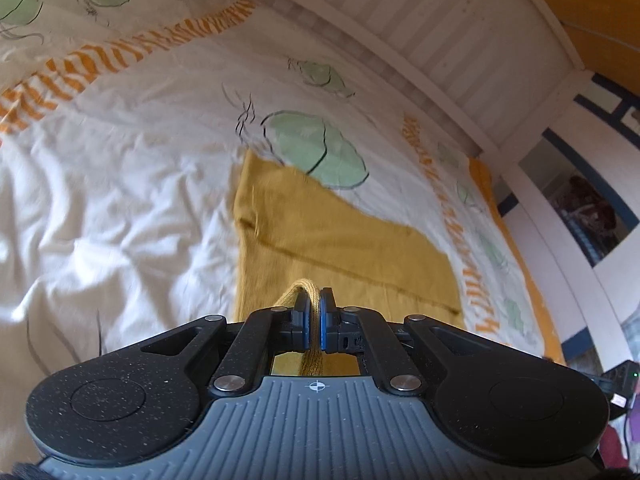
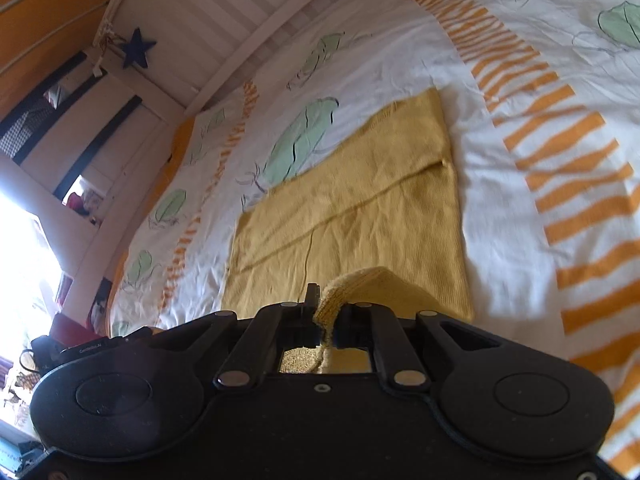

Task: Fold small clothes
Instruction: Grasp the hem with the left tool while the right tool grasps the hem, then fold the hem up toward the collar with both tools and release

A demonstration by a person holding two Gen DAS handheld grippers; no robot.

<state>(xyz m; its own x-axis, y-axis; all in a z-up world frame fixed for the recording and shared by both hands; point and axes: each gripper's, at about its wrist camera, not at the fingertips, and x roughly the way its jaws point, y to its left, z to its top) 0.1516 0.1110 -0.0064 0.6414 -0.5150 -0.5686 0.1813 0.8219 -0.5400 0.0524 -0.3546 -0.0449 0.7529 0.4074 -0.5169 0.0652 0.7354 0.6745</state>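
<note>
The left gripper (image 1: pixel 316 312) is pressed together on a bunched, ribbed edge of a mustard-yellow knit garment (image 1: pixel 340 236); the fold of cloth stands up between its blue-edged pads and runs back under the jaws. The right gripper (image 2: pixel 326 312) likewise pinches a thick rolled hem of the same garment (image 2: pixel 360 208), which bulges up and over its right pad.

Ahead of both grippers the garment lies spread on a bed. It is a fine, evenly ribbed knit in a dull golden yellow, roughly rectangular where it lies, with straight side edges. A seam or folded edge crosses it from side to side as a dark line, and beyond that line the cloth narrows toward its far end. A thin loose thread (image 2: pixel 309 256) trails across it just in front of the right gripper. The near edge rises off the bed toward each gripper.

Under and around the garment is a white duvet cover (image 1: pixel 120 184), creased, printed with pale green leaves outlined in black and bands of orange stripes. Past it stands a white slatted bed frame (image 1: pixel 460 32). A dark blue star (image 2: pixel 138 46) hangs on the frame up and to the left of the right gripper.

Small pale lettering on a dark object beside the right gripper's left side is too small to read surely.
</note>
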